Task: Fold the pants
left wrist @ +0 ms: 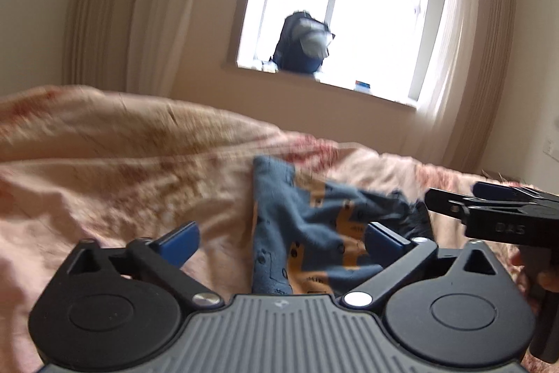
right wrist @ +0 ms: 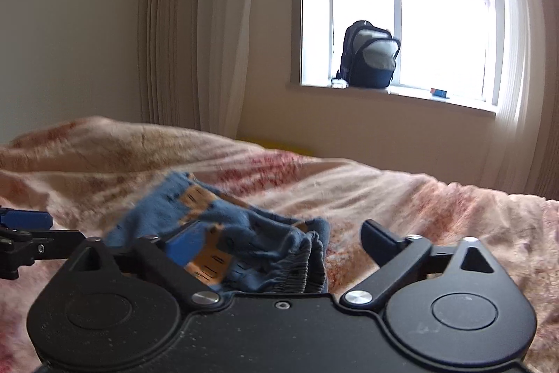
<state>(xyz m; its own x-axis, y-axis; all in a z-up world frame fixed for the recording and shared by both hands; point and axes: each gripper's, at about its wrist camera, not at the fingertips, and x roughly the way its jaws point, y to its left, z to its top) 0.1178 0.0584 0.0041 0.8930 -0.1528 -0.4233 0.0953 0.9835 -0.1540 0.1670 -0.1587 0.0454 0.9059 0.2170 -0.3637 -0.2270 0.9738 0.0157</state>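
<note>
- My left claw [left wrist: 281, 242] is released, its jaws wide apart.
- My right claw [right wrist: 279, 245] is released too.
- The pants [left wrist: 311, 233] lie bunched on the bed [left wrist: 104, 163], near both claws, not grasped.

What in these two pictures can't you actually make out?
- Pants, left wrist view: motion blur smears the orange print, and the left gripper body covers the near end.
- Pants, right wrist view: the right gripper body hides the lower part, so how far they are folded is unclear.
- Small box on the windowsill: too small to identify.
- Outside the window: washed out by glare.
</note>
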